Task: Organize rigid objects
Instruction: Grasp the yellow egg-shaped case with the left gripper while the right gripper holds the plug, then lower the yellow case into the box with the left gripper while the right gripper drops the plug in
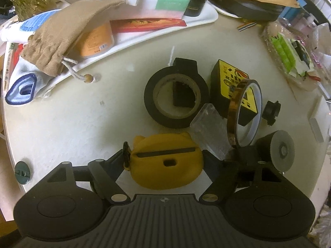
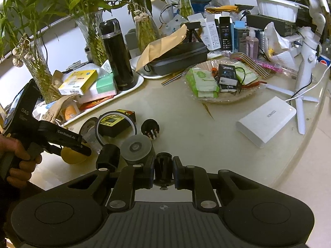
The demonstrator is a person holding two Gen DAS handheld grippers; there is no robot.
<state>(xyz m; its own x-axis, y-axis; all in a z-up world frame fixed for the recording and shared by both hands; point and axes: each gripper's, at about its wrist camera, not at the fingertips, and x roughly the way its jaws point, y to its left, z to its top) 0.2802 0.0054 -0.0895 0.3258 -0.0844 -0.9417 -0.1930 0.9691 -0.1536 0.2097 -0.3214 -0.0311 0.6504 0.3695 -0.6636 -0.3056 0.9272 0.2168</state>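
Between the fingers of the left gripper [image 1: 166, 161] sits a yellow pouch [image 1: 165, 163] shaped like an animal head with small ears, a dark slot across it and a black clip at its left end; the jaws flank it on the cream table [image 1: 62, 113], and I cannot tell whether the pads press on it. Just beyond the fingers lie one black tape roll [image 1: 175, 98], one amber tape roll [image 1: 244, 111] standing on edge, one clear plastic block [image 1: 209, 128] and one black box with a yellow warning label [image 1: 231, 86], its characters too blurred to read. To the right stands a grey-capped black cylinder [image 1: 277, 150]. The right gripper [image 2: 163, 171] is clenched on a small black cylindrical part [image 2: 163, 166]. In its view a hand [image 2: 19, 155] grips the left tool's handle, lettered "DAS" and "CenRobot.AI". Far ahead stands one black flask [image 2: 118, 55].
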